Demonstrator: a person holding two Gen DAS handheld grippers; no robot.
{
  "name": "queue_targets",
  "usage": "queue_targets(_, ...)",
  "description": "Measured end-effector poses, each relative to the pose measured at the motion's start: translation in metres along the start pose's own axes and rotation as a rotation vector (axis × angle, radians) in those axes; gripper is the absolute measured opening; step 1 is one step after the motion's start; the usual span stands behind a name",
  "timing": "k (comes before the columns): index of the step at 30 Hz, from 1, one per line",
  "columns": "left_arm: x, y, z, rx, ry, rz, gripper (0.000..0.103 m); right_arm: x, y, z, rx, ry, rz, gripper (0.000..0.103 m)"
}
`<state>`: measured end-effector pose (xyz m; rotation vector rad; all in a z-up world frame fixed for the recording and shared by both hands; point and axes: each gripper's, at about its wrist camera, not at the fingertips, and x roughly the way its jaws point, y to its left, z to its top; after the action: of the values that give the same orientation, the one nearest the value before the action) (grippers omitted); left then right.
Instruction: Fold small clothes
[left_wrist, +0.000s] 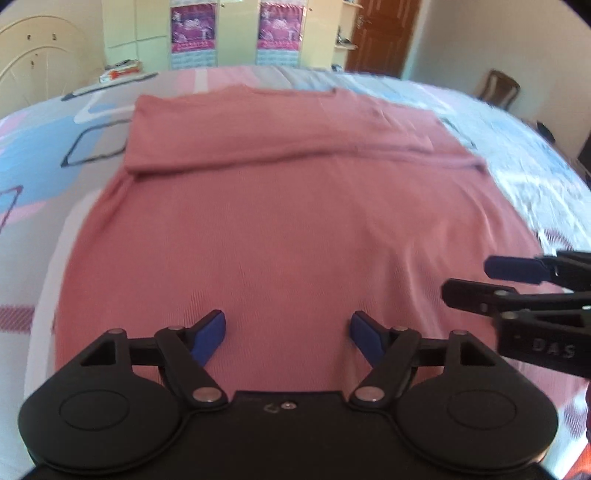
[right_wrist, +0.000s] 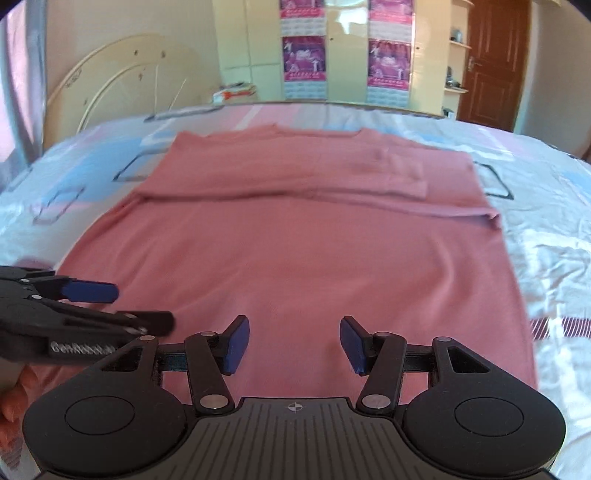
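A pink shirt (left_wrist: 288, 221) lies flat on the bed, with its sleeves folded across the far part into a band (left_wrist: 280, 147). In the left wrist view my left gripper (left_wrist: 288, 332) hovers open over the near hem, and nothing sits between its blue pads (left_wrist: 210, 336). My right gripper (left_wrist: 469, 280) reaches in from the right edge. In the right wrist view the shirt (right_wrist: 295, 251) fills the middle, and my right gripper (right_wrist: 293, 343) stands open and empty above the near hem. To its left, my left gripper (right_wrist: 144, 306) is open over the cloth.
A patterned bedsheet (left_wrist: 535, 177) surrounds the shirt. A curved headboard (right_wrist: 122, 81) stands at the far left, with books (right_wrist: 236, 92) beside it. Behind the bed are a wardrobe with posters (right_wrist: 347, 55), a brown door (right_wrist: 491, 62) and a chair (left_wrist: 498, 88). A hand (right_wrist: 14, 391) shows at the lower left.
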<state>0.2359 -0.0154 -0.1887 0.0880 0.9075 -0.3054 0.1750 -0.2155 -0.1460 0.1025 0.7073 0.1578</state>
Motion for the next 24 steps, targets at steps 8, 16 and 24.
queue_targets(8, -0.024, 0.024, -0.039, 0.053, -0.002, 0.046, 0.078, -0.014, -0.042, -0.053, 0.079, 0.072, -0.161, 0.054)
queue_targets(16, -0.040, 0.033, -0.048, -0.014, 0.021, 0.067, 0.076, -0.040, -0.049, -0.065, 0.116, 0.054, -0.206, 0.054)
queue_targets(24, -0.048, 0.030, -0.060, -0.029, 0.028, 0.090, 0.081, -0.045, -0.030, -0.076, 0.085, 0.057, -0.191, 0.054)
